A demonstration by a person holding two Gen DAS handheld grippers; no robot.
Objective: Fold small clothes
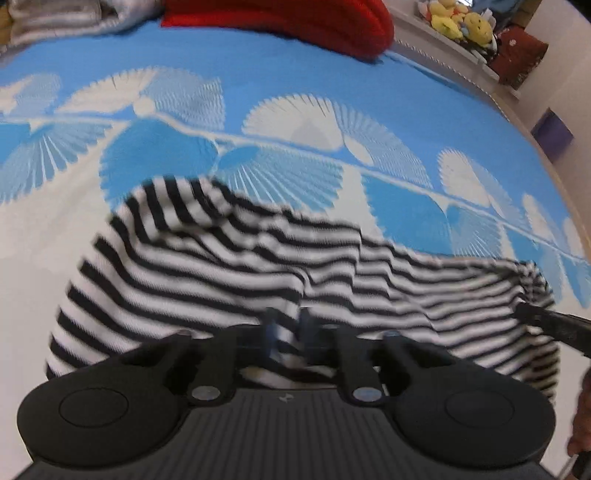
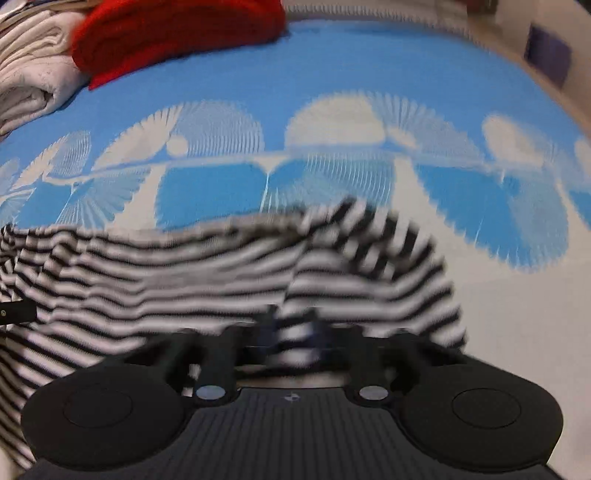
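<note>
A black-and-white striped garment (image 1: 229, 258) hangs stretched between the two grippers over a blue and white patterned bedsheet (image 1: 295, 92). My left gripper (image 1: 288, 325) is shut on the garment's near edge, with striped cloth pinched between its fingers. In the right wrist view the same striped garment (image 2: 184, 266) spreads to the left, blurred by motion. My right gripper (image 2: 293, 328) is shut on its edge too. The tip of the right gripper (image 1: 546, 321) shows at the right edge of the left wrist view, against the cloth.
A red folded cloth (image 1: 295, 22) lies at the far side of the bed, beside pale folded fabric (image 2: 29, 74). Yellow soft toys (image 1: 461, 22) sit on a ledge beyond the bed's far right corner. A purple box (image 1: 554, 136) stands by the wall.
</note>
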